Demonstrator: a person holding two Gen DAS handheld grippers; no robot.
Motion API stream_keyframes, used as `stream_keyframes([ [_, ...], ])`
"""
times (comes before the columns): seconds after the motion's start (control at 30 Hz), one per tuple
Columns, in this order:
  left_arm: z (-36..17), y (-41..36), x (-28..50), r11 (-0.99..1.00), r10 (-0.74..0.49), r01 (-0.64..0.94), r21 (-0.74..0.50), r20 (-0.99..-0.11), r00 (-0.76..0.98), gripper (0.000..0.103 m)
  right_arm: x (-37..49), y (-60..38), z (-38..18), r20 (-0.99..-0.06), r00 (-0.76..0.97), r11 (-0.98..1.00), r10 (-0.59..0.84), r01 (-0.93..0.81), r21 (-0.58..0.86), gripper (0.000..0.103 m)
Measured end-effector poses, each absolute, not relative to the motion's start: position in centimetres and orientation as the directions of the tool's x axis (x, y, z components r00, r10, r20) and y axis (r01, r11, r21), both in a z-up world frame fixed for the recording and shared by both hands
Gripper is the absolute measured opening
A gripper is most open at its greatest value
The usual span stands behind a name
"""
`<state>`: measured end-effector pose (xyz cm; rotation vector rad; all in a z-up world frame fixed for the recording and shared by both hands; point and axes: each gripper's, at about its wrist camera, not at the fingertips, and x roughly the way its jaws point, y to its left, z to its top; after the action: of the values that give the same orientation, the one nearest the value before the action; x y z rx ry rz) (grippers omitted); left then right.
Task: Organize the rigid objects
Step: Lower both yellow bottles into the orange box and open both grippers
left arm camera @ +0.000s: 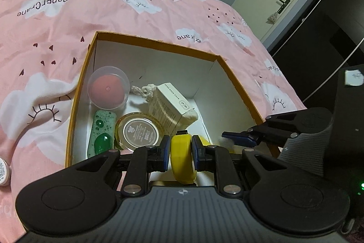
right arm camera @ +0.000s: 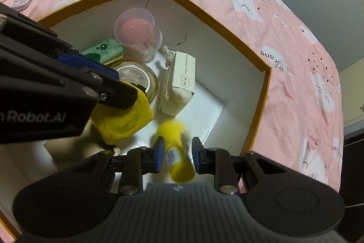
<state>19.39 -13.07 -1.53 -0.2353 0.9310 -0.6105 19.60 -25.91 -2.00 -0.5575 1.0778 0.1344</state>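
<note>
Both grippers dip into the orange-rimmed cardboard box (left arm camera: 157, 43) on the pink bed, ready to release. The left gripper (left arm camera: 180, 149) clamps a flat yellow plastic case (left arm camera: 183, 157); the right gripper (right arm camera: 178, 152) seemingly pinches a blurred yellow tube (right arm camera: 178, 152).

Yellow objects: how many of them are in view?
2. A yellow block is clamped in the left hand-held gripper; a yellow bottle lies between the fingers of the right hand-held gripper. Others may be hidden behind the grippers.

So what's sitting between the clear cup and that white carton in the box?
A knotted cream cord lies between the cup and the carton; the left wrist view shows it best.
</note>
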Motion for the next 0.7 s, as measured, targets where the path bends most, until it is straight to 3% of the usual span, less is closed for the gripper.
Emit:
stream_keyframes([
  [0.23,-0.9,-14.3,19.8,0.81,-0.58,0.406,-0.424,-0.68,0.448,0.021,18.5,-25.2,-0.4,-0.834,0.532,0.833,-0.15,-0.386,-0.396,0.04],
  [0.4,-1.2,-15.5,20.5,0.811,-0.577,0.402,-0.425,-0.69,0.436,0.021,17.9,-25.0,0.5,-0.804,0.571,0.806,-0.166,-0.391,-0.444,0.046],
  [0.7,-2.1,-15.9,20.7,0.813,-0.572,0.391,-0.432,-0.719,0.395,0.021,17.5,-25.3,0.3,-0.804,0.571,0.804,-0.167,-0.393,-0.446,0.047],
])
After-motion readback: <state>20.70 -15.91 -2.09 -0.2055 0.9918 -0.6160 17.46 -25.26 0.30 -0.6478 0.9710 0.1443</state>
